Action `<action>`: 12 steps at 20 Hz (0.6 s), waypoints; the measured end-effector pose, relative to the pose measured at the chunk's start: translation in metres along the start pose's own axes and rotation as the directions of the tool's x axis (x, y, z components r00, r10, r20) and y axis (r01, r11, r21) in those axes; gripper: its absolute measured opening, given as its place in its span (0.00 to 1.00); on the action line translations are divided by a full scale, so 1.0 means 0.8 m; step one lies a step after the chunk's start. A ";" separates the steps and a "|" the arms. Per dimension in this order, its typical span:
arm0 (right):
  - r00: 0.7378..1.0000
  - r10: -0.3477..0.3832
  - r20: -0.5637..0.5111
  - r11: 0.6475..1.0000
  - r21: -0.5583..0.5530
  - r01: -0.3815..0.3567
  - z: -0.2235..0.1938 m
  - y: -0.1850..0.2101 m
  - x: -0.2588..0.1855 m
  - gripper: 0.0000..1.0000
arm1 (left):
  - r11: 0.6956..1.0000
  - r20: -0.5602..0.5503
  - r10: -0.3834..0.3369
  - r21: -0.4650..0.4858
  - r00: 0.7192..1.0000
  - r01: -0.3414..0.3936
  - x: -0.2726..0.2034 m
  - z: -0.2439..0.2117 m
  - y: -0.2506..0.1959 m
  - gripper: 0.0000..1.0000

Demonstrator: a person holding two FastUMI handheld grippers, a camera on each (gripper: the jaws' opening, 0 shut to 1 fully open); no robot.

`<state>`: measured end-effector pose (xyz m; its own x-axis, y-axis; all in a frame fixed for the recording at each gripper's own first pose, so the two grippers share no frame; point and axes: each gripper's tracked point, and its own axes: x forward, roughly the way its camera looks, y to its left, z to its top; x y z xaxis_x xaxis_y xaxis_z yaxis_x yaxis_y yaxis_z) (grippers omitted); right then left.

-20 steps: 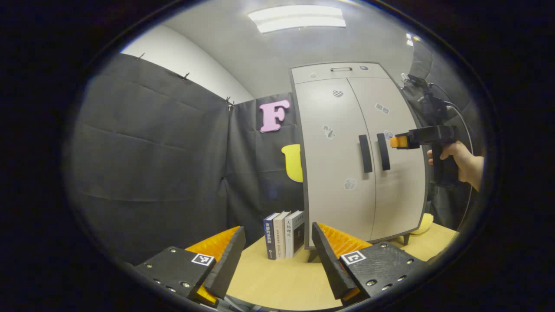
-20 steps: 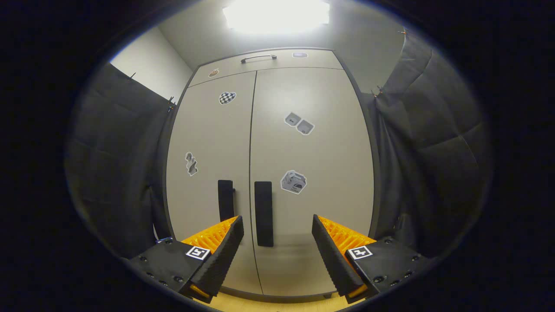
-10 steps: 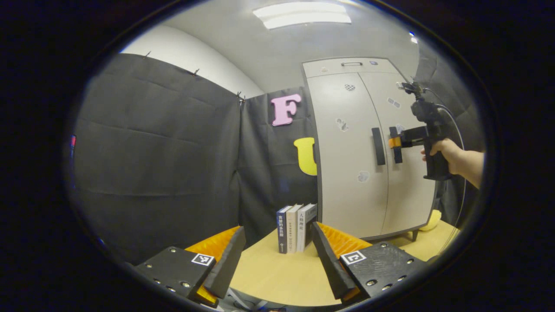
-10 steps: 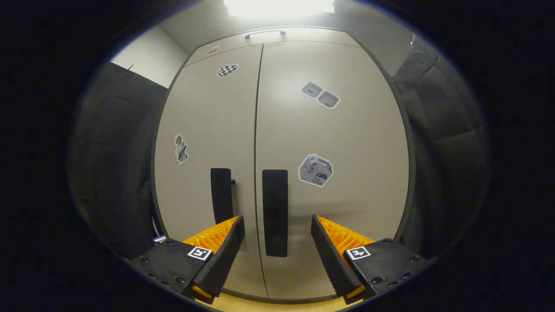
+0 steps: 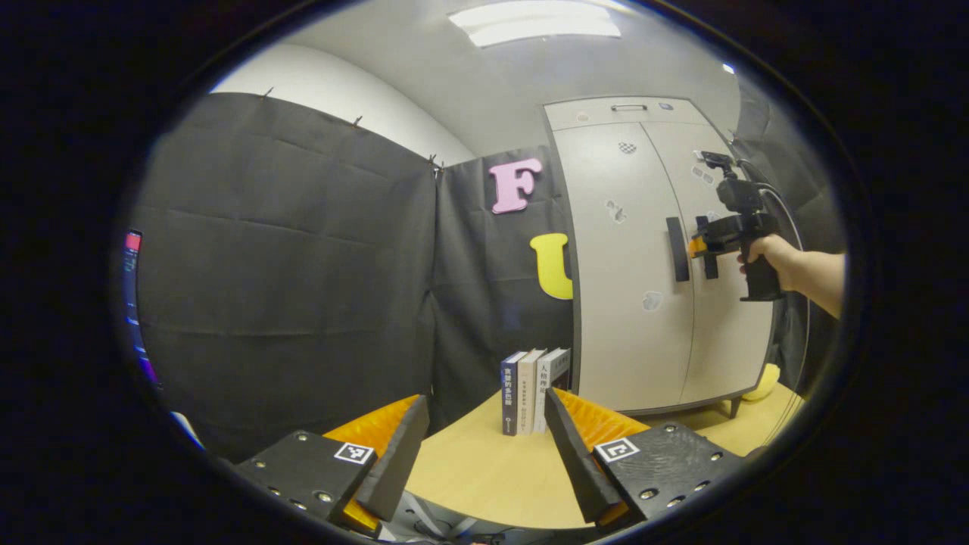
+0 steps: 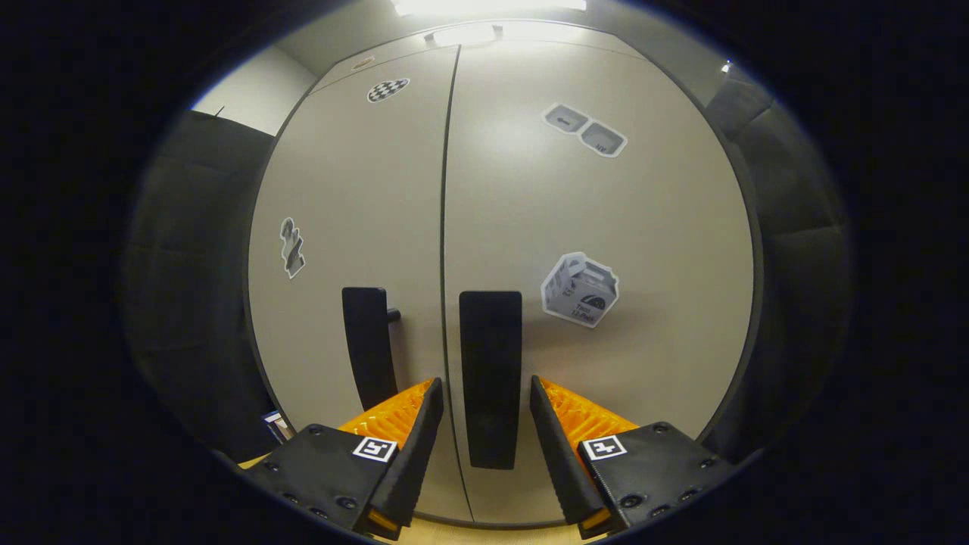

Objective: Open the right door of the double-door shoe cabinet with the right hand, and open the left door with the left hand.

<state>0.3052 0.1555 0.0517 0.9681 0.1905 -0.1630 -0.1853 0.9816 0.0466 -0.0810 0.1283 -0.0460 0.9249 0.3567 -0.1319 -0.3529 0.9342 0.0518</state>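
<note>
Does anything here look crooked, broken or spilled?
Nothing stands out. The shoe cabinet stands upright with both doors shut, and three books stand upright beside it on the table. The right tongs straddle the right door handle.

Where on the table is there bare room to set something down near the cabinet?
Free: the wooden tabletop in front of the three books, toward the left tongs. Crowded: the cabinet foot, with books at its left corner and a yellow object at its right.

three upright books (image 5: 534, 390) on a wooden table (image 5: 484, 477), ceiling light (image 5: 536, 19)
</note>
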 end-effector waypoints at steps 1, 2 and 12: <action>1.000 -0.015 0.013 1.000 0.003 0.015 0.006 -0.003 0.000 0.74 | 1.000 -0.001 0.001 0.000 1.000 -0.001 0.001 -0.001 0.000 0.90; 1.000 -0.026 0.015 1.000 0.014 0.025 0.006 -0.006 0.001 0.57 | 1.000 0.000 0.002 0.000 1.000 -0.002 0.000 -0.001 -0.001 0.90; 0.999 -0.016 -0.036 0.999 0.049 0.018 0.004 -0.008 -0.005 0.17 | 1.000 0.012 -0.014 -0.004 1.000 0.014 -0.008 0.006 0.001 0.90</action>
<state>0.3031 0.1482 0.0550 0.9642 0.1751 -0.1992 -0.1595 0.9829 0.0919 -0.0866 0.1265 -0.0407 0.9315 0.3434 -0.1204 -0.3403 0.9392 0.0459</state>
